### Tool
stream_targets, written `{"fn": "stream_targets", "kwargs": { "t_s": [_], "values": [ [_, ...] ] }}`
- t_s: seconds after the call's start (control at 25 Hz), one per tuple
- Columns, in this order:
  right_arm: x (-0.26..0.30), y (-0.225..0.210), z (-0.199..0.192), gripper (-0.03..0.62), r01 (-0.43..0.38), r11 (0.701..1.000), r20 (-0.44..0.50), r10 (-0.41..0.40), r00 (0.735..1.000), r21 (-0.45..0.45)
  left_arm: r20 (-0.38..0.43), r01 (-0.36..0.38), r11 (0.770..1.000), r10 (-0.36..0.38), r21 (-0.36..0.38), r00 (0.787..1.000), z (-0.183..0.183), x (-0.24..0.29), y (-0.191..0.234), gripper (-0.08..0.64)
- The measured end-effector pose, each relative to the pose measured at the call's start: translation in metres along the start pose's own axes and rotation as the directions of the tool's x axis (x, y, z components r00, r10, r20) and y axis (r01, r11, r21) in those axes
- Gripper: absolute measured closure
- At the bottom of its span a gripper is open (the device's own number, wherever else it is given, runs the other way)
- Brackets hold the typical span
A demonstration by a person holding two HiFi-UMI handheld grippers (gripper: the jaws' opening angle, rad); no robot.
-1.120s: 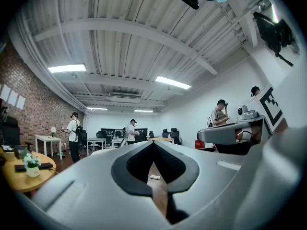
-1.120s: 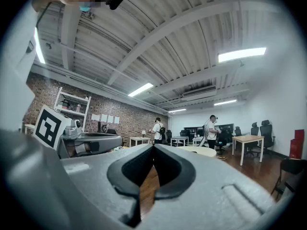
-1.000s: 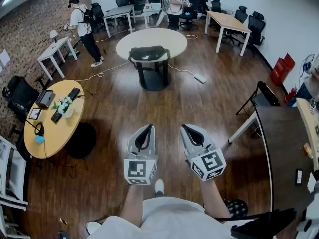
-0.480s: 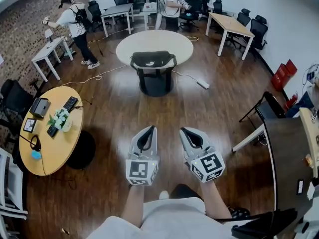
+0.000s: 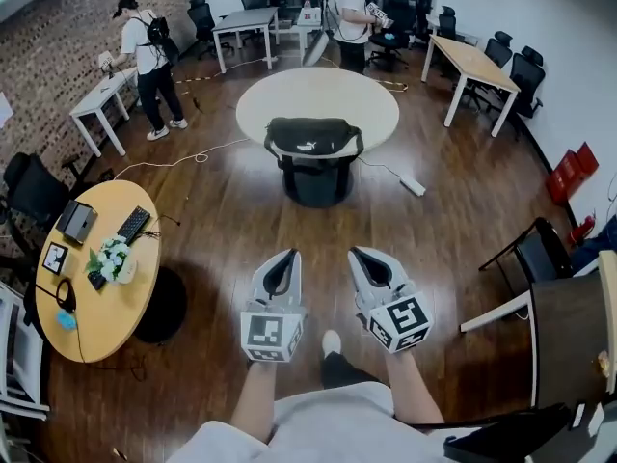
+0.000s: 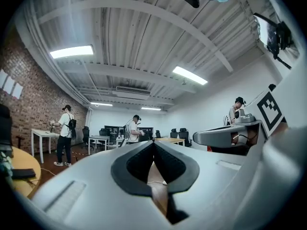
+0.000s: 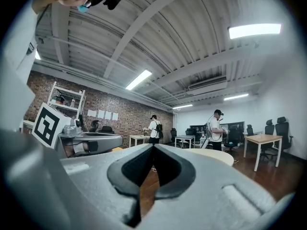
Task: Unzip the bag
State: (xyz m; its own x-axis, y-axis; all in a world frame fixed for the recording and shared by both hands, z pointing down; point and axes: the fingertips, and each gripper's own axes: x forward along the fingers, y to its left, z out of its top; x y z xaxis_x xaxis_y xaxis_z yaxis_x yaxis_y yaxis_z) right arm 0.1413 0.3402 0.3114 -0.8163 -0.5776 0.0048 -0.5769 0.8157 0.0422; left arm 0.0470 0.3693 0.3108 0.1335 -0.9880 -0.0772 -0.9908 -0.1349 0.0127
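Left side: the left hand-held gripper [image 5: 287,256], grey plastic with a black-and-white marker cube at its rear, has its jaws pressed together at the tips and nothing between them.
Right side: the right hand-held gripper [image 5: 356,252], of the same build, is likewise closed on itself and empty.
Arm pose: the bare left forearm [image 5: 255,394] and bare right forearm [image 5: 410,389] reach forward from the torso, roughly parallel. They hold the two tools side by side and apart, noses pointing ahead and a little towards each other, marker cubes turned up to the head camera.
Height: both tools hang in the air above the dark wooden floor [image 5: 231,210], touching nothing.
Task thing: the black soft bag [image 5: 314,138], with a pale logo and a strap, lies on the near edge of the round cream-topped bench [image 5: 318,90], straight ahead and well apart from both tools.
Zip: too small to tell whether it is open.
Surroundings: a round yellow-topped bench [image 5: 96,316] stands at the left, and a person in a white shirt [image 5: 352,13] stands beyond the bag.
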Motion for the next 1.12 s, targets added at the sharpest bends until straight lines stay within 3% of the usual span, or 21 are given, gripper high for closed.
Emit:
{"fn": "stream_targets", "kwargs": {
  "t_s": [0.36, 0.64, 0.84, 1.12],
  "values": [
    [0.115, -0.137, 0.011, 0.600, 0.008, 1.000, 0.033, -0.008, 0.999, 0.023, 0.015, 0.009, 0.999, -0.010, 0.036, 1.000, 0.012, 0.173, 0.038, 0.542],
    [0.189, -0.186, -0.016, 0.600, -0.004, 0.998, 0.020, 0.002, 1.000, 0.070, -0.032, -0.001, 1.000, 0.002, 0.026, 0.999, -0.015, 0.255, 0.078, 0.543],
    [0.277, -0.213, -0.046, 0.600, -0.023, 0.997, -0.019, 0.024, 1.000, 0.072, -0.048, 0.015, 1.000, -0.014, 0.014, 0.999, -0.046, 0.330, 0.136, 0.541],
    [0.416, -0.290, -0.062, 0.600, 0.071, 0.997, -0.057, -0.069, 0.996, 0.036, -0.026, 0.104, 0.995, -0.104, -0.005, 0.994, -0.062, 0.472, 0.232, 0.541]
  ]
}}
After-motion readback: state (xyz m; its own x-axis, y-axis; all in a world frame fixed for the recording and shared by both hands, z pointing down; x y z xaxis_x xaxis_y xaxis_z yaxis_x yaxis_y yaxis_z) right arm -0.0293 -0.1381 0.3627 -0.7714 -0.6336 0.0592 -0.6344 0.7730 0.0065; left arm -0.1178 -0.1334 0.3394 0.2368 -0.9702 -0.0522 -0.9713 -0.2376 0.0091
